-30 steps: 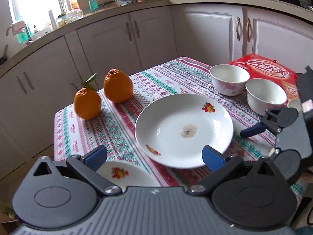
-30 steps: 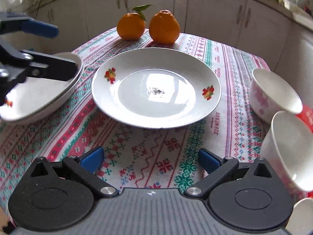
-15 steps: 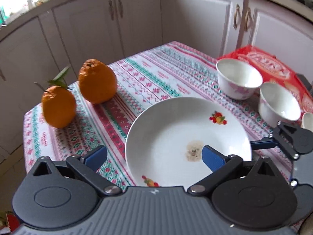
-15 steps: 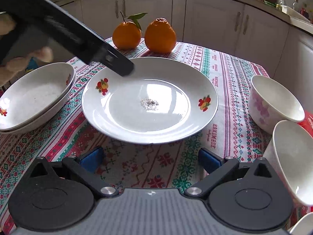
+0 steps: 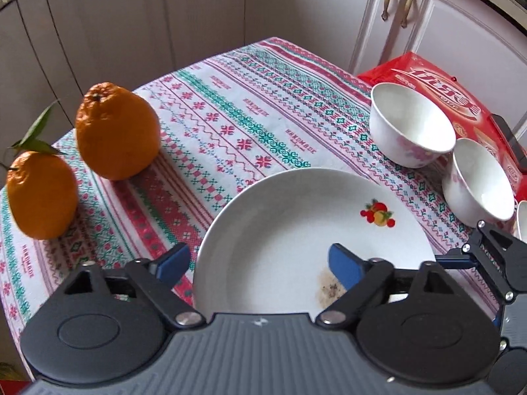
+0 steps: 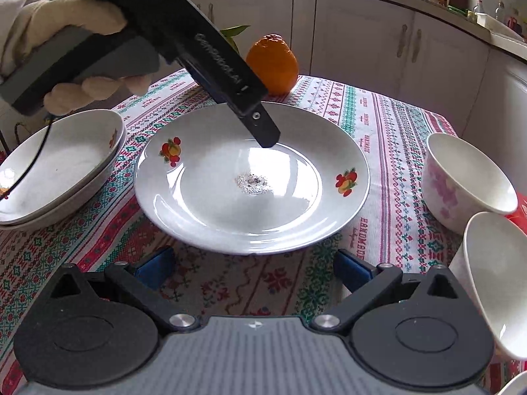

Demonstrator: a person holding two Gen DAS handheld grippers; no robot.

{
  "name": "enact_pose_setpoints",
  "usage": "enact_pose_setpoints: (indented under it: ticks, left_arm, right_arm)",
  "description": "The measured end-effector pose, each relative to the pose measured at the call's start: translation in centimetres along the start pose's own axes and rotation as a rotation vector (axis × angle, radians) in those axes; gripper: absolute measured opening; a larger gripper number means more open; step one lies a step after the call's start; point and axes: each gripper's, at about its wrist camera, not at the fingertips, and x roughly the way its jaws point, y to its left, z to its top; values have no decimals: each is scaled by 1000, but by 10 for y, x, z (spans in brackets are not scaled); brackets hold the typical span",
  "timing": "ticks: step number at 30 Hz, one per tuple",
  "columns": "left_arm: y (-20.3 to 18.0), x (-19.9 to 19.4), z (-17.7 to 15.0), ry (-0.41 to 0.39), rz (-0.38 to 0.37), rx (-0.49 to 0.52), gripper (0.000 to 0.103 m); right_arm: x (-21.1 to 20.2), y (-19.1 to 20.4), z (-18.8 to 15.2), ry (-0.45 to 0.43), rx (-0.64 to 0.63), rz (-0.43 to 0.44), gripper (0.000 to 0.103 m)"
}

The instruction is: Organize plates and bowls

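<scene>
The left hand-held gripper (image 5: 258,261) is closing astride the rim of the fruit-printed plate (image 5: 296,237) at the surface's centre, pads not yet pressing. The right hand-held gripper (image 6: 255,268) hangs wide, empty. "HANDMADE" (image 5: 299,138) repeats on the tablecloth (image 5: 230,115); at two o'clock lies a red packet (image 5: 438,85) with unreadable writing.

Your wide white plate (image 6: 250,177), fruit decals on its rim and a gritty smear at centre, lies flat mid-cloth; two deeper plates (image 6: 56,171) sit nested left, two white bowls (image 6: 467,181) upright right
</scene>
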Motion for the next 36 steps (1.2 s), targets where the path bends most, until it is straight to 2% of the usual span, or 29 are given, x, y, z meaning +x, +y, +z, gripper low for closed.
enact_pose_setpoints:
  ticks: [8,13,22,31,36]
  left_arm:
    - [6,15,7,91,-34,26,81]
    - [10,19,12,130,-58,39,74]
    - [11,25,21,178,-88,75,72]
    - [11,33,25,229,-110,118,71]
    - [13,35,29,248,-123,107,71]
  right_arm:
    - [0,-2,1,0,-10,11,103]
    - [-1,0,1,-10,-20,21,98]
    - [2,-3,5,-18,-17,22,93]
    - [2,-1,5,-21,-14,17,93]
    - [3,1,7,-20,-18,12,93]
